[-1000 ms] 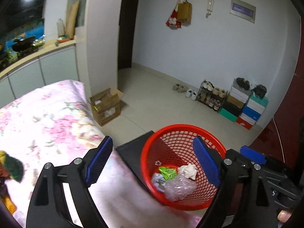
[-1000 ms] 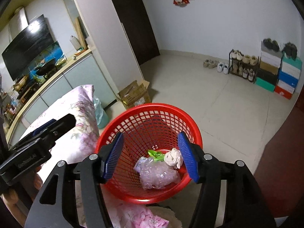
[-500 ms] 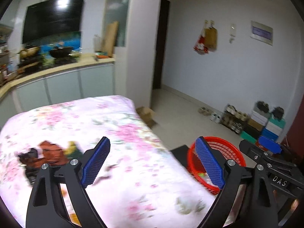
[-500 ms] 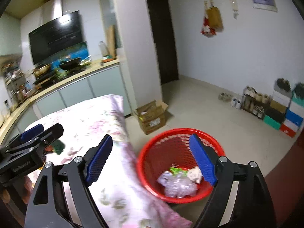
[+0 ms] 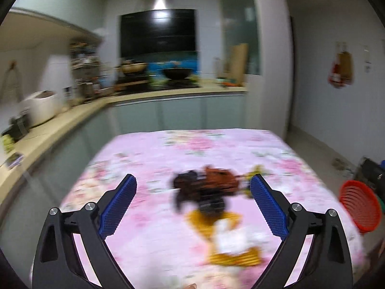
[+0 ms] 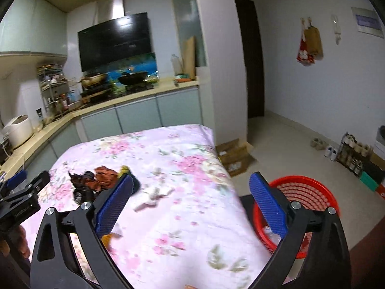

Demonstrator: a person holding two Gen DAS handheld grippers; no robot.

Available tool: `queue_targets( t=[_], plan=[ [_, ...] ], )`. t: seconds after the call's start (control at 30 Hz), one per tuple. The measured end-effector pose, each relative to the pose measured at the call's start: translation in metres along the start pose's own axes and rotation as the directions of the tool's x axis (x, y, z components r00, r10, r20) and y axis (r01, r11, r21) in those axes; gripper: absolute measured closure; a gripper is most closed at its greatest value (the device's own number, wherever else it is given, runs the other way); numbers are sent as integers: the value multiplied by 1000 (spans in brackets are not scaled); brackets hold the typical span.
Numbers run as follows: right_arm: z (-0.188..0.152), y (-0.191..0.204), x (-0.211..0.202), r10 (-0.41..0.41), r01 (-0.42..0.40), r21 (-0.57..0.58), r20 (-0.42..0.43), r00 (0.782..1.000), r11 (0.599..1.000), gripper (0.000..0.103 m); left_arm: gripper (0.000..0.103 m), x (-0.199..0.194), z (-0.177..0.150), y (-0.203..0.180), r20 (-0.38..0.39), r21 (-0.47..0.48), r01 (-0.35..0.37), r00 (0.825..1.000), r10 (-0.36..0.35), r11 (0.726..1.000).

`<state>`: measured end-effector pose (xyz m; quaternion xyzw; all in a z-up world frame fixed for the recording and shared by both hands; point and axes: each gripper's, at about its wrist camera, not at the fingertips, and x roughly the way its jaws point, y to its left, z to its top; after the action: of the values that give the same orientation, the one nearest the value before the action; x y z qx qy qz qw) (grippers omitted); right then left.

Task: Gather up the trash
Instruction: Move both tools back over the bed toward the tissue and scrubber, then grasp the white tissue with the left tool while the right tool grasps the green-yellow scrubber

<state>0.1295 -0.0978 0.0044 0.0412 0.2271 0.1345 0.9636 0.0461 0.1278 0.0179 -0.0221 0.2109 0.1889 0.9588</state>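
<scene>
While the left wrist view is blurry, a pile of trash [image 5: 207,187] shows in the middle of the frame, lying on a desk with a pink flowered cloth [image 5: 168,159]. The pile has dark brown and reddish-brown crumpled bits at the top, and yellow and white wrappers [image 5: 228,238] just below them, lower in the frame. The left claw [image 5: 192,204] has its two blue fingers wide apart, with nothing between them. The brown pile sits in the gap between the fingers in this view, but I cannot tell if the claw touches it.

At the right edge of that frame, a red basket [image 5: 358,207] sits beside the desk.

In the right wrist view, the same brown trash [image 6: 96,178] lies at the middle left of the frame, on the pink cloth [image 6: 182,168]. A small whitish scrap [image 6: 154,197] lies near it, toward the middle. The right claw [image 6: 191,204] is also wide apart and holds nothing. The red basket [image 6: 310,190] is at the lower right, on the floor next to the desk, with some pale trash inside it. The left claw [image 6: 24,192] peeks in at the left edge.

Behind the desk, a kitchen counter [image 6: 134,96] with pans runs across the upper left.
</scene>
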Motion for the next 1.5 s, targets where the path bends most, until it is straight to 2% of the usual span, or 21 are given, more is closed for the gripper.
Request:
queue_targets(
  t=[0.17, 0.33, 0.53, 0.73, 0.83, 0.93, 1.1, 1.23, 1.4, 1.5],
  plan=[
    [1, 30, 9, 55, -55, -15, -18, 998, 998, 7, 8, -3, -11, 46, -21, -51, -110, 994, 109, 993],
    [-1, 53, 22, 86, -89, -48, -53, 995, 995, 7, 8, -3, -28, 71, -75, -82, -134, 989, 128, 988],
    [-4, 59, 37, 74, -81, -73, -88, 993, 994, 7, 8, 9, -46, 59, -138, -78, -51, 990, 40, 996],
    [-9, 50, 52, 55, -65, -70, -139, 989, 995, 7, 8, 26, -53, 32, -183, -50, 56, 981, -64, 997],
    [-11, 48, 60, 52, -64, -70, -159, 986, 995, 7, 8, 31, -54, 18, -203, -71, 134, 968, -146, 988],
    [-12, 46, 65, 49, -61, -68, -168, 985, 996, 7, 8, 37, -52, -3, -210, -46, 203, 955, -208, 978],
    [-16, 42, 79, 35, -49, -68, -196, 980, 996, 7, 8, 47, -55, -27, -235, -42, 270, 933, -272, 962],
    [-18, 39, 88, 37, -50, -58, -213, 976, 997, 7, 10, 56, -59, -42, -259, 1, 285, 926, -275, 959],
    [-21, 39, 96, 35, -51, -66, -230, 973, 997, 7, 58, 75, -67, -38, -330, -27, 296, 899, -288, 955],
    [-21, 41, 103, 43, -62, -72, -242, 969, 996, 7, 76, 79, -69, -29, -336, -59, 303, 891, -305, 951]
  ],
)
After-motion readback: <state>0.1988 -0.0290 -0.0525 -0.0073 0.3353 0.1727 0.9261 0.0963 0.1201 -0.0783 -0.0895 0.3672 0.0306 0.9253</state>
